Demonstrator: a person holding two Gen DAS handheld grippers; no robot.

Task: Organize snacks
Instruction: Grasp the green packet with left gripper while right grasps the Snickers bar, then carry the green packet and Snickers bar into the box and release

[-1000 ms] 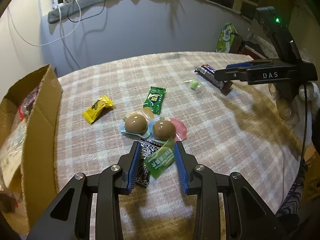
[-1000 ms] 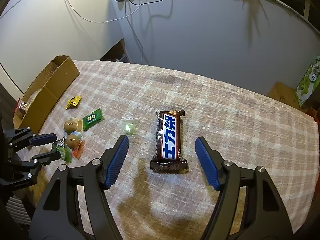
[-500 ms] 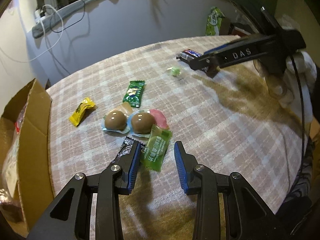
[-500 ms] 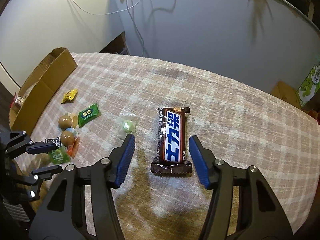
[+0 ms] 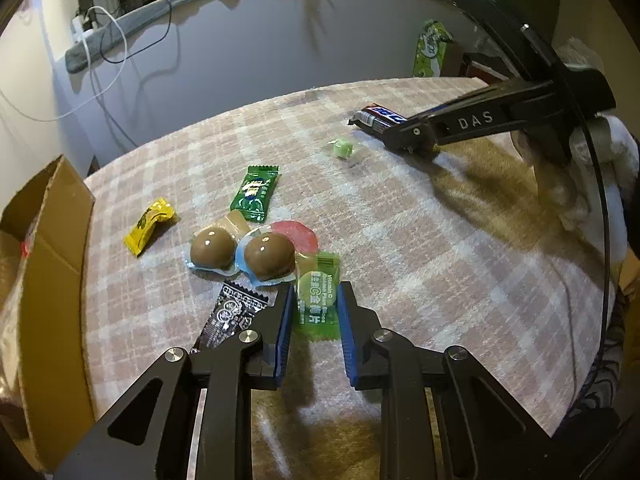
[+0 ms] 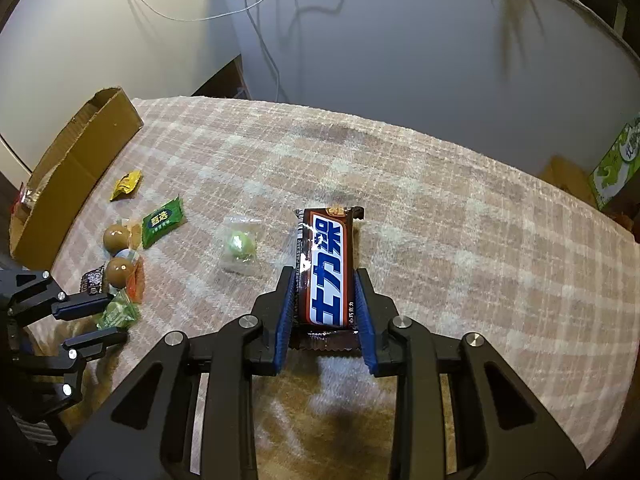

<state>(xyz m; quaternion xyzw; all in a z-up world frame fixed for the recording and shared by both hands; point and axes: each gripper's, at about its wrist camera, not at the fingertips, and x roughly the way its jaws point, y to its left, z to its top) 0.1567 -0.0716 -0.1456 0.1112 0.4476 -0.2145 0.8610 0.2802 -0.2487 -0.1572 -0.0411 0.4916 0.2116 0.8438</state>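
Note:
My left gripper [image 5: 314, 300] straddles a light green candy packet [image 5: 317, 296] lying on the plaid cloth; its pads stand right at the packet's sides. My right gripper [image 6: 325, 292] is shut on a brown chocolate bar with a blue and white label [image 6: 326, 264], its jaws pressing both long sides. The right gripper also shows in the left wrist view [image 5: 412, 138] over the bar [image 5: 376, 118]. Two brown dome jellies [image 5: 240, 252], a black packet [image 5: 230, 314], a dark green packet [image 5: 254, 194], a yellow candy [image 5: 150, 226] and a small green wrapped candy [image 5: 343, 148] lie on the table.
An open cardboard box [image 5: 36, 280] with snacks inside stands at the table's left edge, and shows in the right wrist view [image 6: 76, 168]. The round table ends close on the right [image 5: 600, 320]. A green carton [image 6: 616, 164] stands beyond the table. A wall with cables is behind.
My right gripper closed from wide open onto the chocolate bar. My left gripper let the light green packet drop flat on the cloth and now straddles it more closely.

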